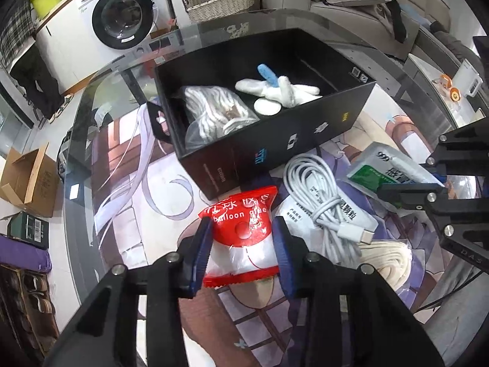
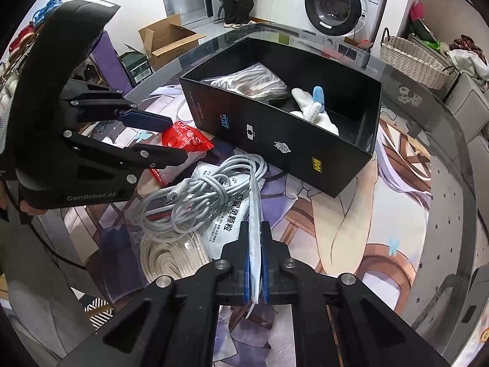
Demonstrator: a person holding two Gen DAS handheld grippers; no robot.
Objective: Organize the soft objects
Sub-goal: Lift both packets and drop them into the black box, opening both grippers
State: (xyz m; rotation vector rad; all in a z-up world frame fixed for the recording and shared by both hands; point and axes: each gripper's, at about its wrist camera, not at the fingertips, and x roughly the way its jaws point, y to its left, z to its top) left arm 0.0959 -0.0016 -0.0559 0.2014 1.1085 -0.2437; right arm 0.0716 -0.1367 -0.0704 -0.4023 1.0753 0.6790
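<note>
The left gripper's (image 1: 243,238) blue fingers (image 1: 203,244) are clamped on the red balloon glue packet (image 1: 241,229); the right gripper's (image 2: 254,263) fingers pinch a white-green sachet (image 1: 382,169), both just beside the black box (image 2: 305,159) on the table (image 2: 443,202).

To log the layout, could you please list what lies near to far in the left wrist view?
Left tool → red balloon-glue packet → black box → wicker basket.
</note>
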